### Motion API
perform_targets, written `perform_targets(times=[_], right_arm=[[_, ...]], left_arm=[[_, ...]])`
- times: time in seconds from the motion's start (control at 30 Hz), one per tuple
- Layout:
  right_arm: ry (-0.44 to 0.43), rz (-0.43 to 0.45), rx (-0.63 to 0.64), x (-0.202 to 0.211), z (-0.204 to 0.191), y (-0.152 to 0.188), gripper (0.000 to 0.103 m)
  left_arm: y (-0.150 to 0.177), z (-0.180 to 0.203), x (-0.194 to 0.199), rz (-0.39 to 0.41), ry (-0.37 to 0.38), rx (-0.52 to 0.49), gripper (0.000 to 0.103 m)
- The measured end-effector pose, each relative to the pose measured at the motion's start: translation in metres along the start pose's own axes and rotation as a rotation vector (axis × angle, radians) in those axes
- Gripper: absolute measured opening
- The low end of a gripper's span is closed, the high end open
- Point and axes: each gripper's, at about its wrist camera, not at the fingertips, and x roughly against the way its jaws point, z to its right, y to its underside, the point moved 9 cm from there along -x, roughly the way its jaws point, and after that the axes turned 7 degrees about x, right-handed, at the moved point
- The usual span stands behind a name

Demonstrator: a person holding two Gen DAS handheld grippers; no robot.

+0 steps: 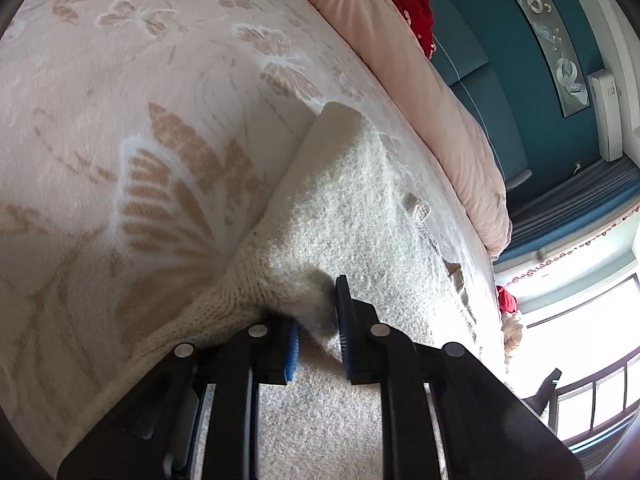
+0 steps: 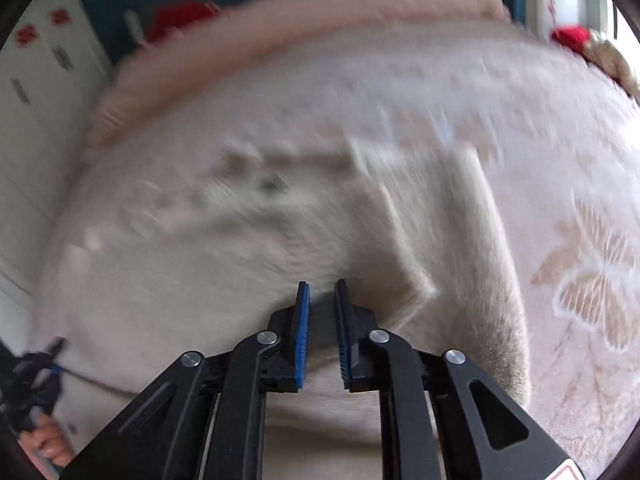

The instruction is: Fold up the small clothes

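A cream knitted sweater (image 1: 340, 208) lies on the bed, its near edge bunched up. My left gripper (image 1: 318, 312) is shut on that raised fold, with knit pressed between the blue pads (image 1: 343, 320). The right wrist view is blurred by motion. There the same sweater (image 2: 240, 260) spreads under my right gripper (image 2: 322, 286), which points steeply down with its jaws nearly together on a shadowed fold of the cloth. A folded-over corner (image 2: 416, 288) sits just right of it. At the lower left of that view the left gripper (image 2: 32, 380) shows, held by a person's hand (image 2: 48, 444).
A pale blanket with tan butterfly patterns (image 1: 140, 80) covers the bed. A pink duvet (image 1: 420, 80) is rolled along the far side by a teal headboard (image 1: 480, 92). A red garment (image 1: 416, 12) lies behind it. A bright window (image 1: 580, 320) is at the right.
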Motion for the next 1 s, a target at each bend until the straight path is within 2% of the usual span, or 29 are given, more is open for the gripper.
perform_targets(times=[0.03, 0.1, 0.17, 0.2, 0.23, 0.27, 0.3, 0.4, 0.43, 0.47, 0.5, 0.53, 0.6, 0.63, 0.7, 0.8, 0.87, 0.93, 1.0], right_arm=[[-0.024, 0.033, -0.036, 0.005, 0.003, -0.002, 0.006], [-0.044, 0.087, -0.061, 0.025, -0.002, -0.008, 0.012], [-0.066, 0.149, -0.040, 0.042, -0.009, -0.008, 0.014], [-0.025, 0.129, -0.010, 0.036, -0.008, -0.003, 0.015], [0.015, 0.058, 0.014, 0.019, -0.003, 0.007, 0.012], [0.011, 0.029, 0.018, 0.013, -0.001, 0.016, 0.012], [-0.006, 0.066, 0.001, 0.019, 0.001, 0.014, 0.012], [-0.064, 0.105, -0.046, 0.039, -0.009, 0.004, 0.016], [-0.077, 0.128, -0.030, 0.040, -0.015, 0.003, 0.016], [-0.035, 0.111, 0.005, 0.035, -0.014, 0.005, 0.015], [0.011, 0.042, 0.029, 0.018, -0.010, 0.012, 0.012], [0.011, 0.032, 0.026, 0.012, -0.009, 0.016, 0.012], [0.018, 0.063, 0.004, 0.022, -0.016, 0.008, 0.022], [-0.013, 0.082, -0.008, 0.029, -0.026, 0.002, 0.021], [-0.132, 0.118, -0.002, 0.039, -0.065, -0.009, 0.021], [-0.219, 0.091, 0.113, 0.025, -0.130, -0.022, 0.021], [-0.216, 0.045, 0.189, 0.000, -0.161, -0.023, 0.021], [-0.155, -0.054, 0.219, -0.044, -0.169, -0.010, 0.018], [-0.150, -0.019, 0.187, -0.045, -0.167, -0.016, 0.017]], left_arm=[[-0.001, 0.000, 0.000, 0.005, -0.001, 0.002, 0.016], [-0.003, -0.002, 0.002, 0.022, -0.007, 0.006, 0.016], [-0.004, -0.003, 0.003, 0.047, -0.022, -0.006, 0.017], [-0.004, -0.003, 0.004, 0.059, -0.031, -0.013, 0.017], [-0.005, -0.003, 0.005, 0.076, -0.040, -0.018, 0.017], [-0.005, -0.004, 0.008, 0.096, -0.053, -0.027, 0.017], [-0.006, -0.004, 0.010, 0.109, -0.065, -0.034, 0.017], [-0.011, -0.009, 0.014, 0.129, -0.085, -0.035, 0.017], [-0.013, -0.013, 0.015, 0.135, -0.089, -0.023, 0.017], [-0.014, -0.015, 0.016, 0.145, -0.089, -0.014, 0.017], [-0.014, -0.015, 0.016, 0.148, -0.088, -0.013, 0.016], [-0.013, -0.014, 0.015, 0.146, -0.097, -0.026, 0.016], [-0.013, -0.012, 0.016, 0.153, -0.115, -0.057, 0.016], [-0.013, -0.012, 0.016, 0.153, -0.115, -0.054, 0.016], [-0.013, -0.014, 0.016, 0.153, -0.110, -0.043, 0.016], [-0.013, -0.014, 0.015, 0.157, -0.113, -0.054, 0.017], [-0.013, -0.014, 0.015, 0.151, -0.108, -0.054, 0.017], [-0.014, -0.015, 0.014, 0.146, -0.103, -0.056, 0.017], [-0.014, -0.015, 0.012, 0.142, -0.104, -0.066, 0.017]])
